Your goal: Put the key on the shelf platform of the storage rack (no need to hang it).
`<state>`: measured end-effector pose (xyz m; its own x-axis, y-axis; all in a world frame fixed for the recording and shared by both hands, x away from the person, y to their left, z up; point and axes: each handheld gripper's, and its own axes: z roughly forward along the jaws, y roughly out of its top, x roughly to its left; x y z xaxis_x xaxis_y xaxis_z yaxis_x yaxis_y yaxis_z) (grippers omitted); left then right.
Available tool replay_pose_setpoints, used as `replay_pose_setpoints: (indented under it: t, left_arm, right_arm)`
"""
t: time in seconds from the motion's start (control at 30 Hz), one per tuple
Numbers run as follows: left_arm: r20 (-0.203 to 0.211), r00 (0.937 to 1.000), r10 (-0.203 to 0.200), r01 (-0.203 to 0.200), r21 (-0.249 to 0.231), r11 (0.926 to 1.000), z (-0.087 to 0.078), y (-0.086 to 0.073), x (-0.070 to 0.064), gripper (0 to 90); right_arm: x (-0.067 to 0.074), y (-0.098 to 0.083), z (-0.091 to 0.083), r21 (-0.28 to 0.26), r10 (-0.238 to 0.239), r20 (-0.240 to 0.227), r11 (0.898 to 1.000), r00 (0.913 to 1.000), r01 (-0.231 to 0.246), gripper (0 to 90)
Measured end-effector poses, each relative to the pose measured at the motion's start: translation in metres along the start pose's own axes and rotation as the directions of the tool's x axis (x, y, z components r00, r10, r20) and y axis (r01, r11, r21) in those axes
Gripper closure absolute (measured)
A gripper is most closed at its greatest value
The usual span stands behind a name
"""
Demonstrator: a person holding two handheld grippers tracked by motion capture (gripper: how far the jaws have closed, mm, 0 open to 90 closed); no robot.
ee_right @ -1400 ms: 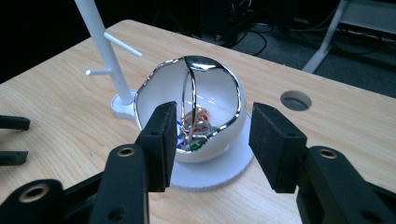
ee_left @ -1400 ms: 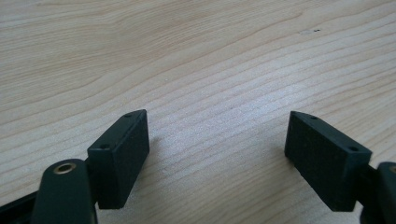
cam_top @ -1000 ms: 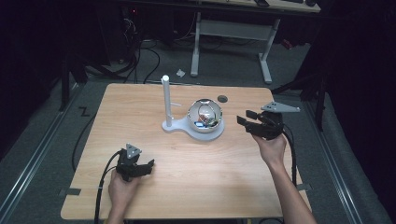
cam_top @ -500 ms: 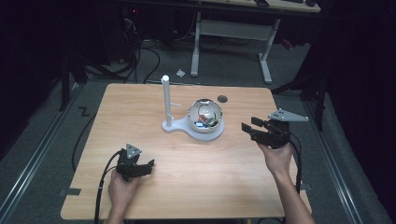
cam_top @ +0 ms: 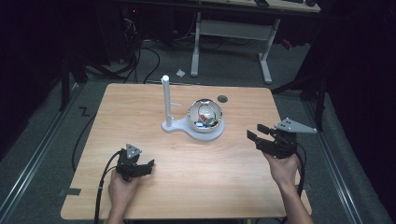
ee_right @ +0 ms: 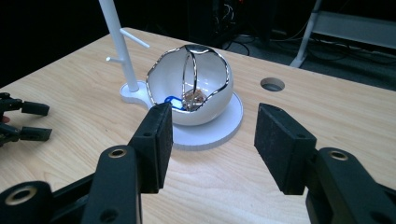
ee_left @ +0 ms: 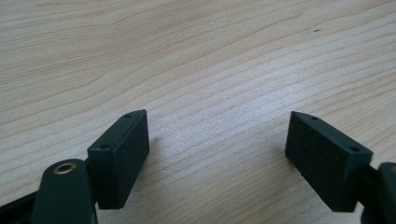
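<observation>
A shiny, chrome-rimmed white bowl point(cam_top: 205, 115) sits on a round white base point(cam_top: 201, 134) at mid-table. A white post with small pegs point(cam_top: 166, 100) rises beside it. In the right gripper view the bowl point(ee_right: 187, 88) holds a small blue item point(ee_right: 173, 101) and a coppery one point(ee_right: 194, 97). My right gripper point(cam_top: 256, 131) hovers right of the bowl, pointing at it. Its jaws point(ee_right: 212, 140) have just been opening and stand open with nothing between them. My left gripper point(cam_top: 148, 165) rests at the near left. It is open over bare wood point(ee_left: 217, 144).
The wooden table point(cam_top: 140, 107) has a round hole point(cam_top: 222, 98) behind the bowl. My left gripper point(ee_right: 28, 121) shows far off at the left of the right gripper view. Beyond the table stand a dark floor with cables and a white desk frame point(cam_top: 231, 30).
My right gripper has drawn back from the bowl, to the right and toward the near edge. The left gripper has stayed put.
</observation>
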<state>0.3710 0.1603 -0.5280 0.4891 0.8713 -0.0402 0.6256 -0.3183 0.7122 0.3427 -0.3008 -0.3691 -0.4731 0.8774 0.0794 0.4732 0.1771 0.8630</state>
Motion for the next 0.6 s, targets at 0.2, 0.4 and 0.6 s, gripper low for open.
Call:
replay_pose_setpoints:
  t: [0.2,0.4,0.6]
  left_arm:
    - [-0.001,1.0,0.0,0.0,0.0,1.0,0.0,0.0,0.0,22.3]
    - [-0.001,1.0,0.001,-0.001,0.0,1.0,0.0,0.0,0.0,22.3]
    - [-0.001,1.0,0.001,-0.001,0.0,1.0,0.0,0.0,0.0,22.3]
  right_arm:
    - [-0.001,-0.01,-0.009,-0.013,0.008,0.008,1.0,0.9999,-0.008,47.4]
    - [-0.001,-0.02,-0.012,-0.011,0.026,0.011,1.0,0.9996,-0.026,47.4]
    - [0.0,-0.029,-0.011,-0.013,0.04,0.006,0.999,0.9992,-0.04,47.4]
